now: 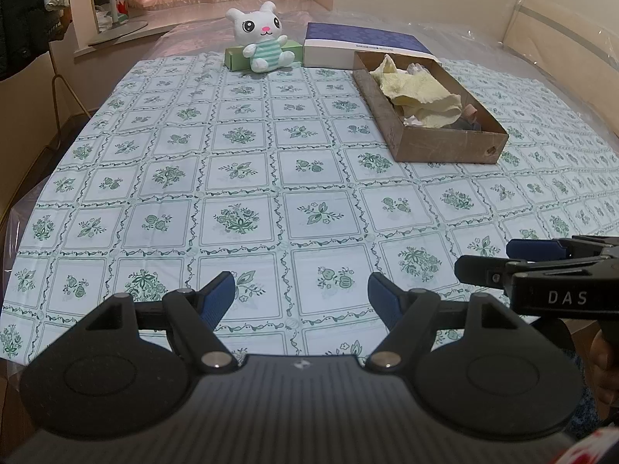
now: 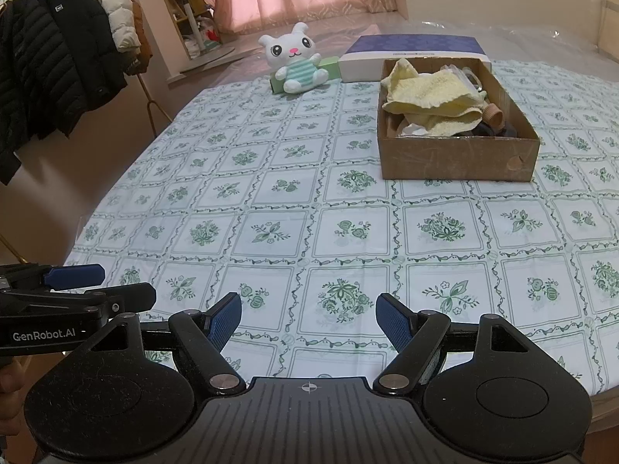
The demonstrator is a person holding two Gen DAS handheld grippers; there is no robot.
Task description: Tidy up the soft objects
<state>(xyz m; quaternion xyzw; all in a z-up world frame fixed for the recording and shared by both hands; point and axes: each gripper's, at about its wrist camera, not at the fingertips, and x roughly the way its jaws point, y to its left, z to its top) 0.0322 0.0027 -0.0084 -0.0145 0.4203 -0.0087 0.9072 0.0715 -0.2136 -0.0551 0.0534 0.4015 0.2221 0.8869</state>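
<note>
The left gripper [image 1: 301,290] is hovering with its blue-padded jaws spread wide and nothing between them, pointing down at the white tablecloth with green floral squares [image 1: 240,178]. Far ahead of those jaws and slightly to their left, a white plush bunny in a mint-striped outfit [image 1: 263,36] is sitting upright, leaning against a flat green cardboard box [image 1: 234,58]. Just right of the bunny, a flat box with a dark blue patterned lid [image 1: 363,44] is lying behind an open brown cardboard box [image 1: 445,143], which is holding a crumpled pale yellow towel [image 1: 418,92] (a few small items under it are too hidden to name). The right gripper [image 2: 308,313] is likewise hanging with jaws spread and empty, the brown box sitting ahead and to their right.
</note>
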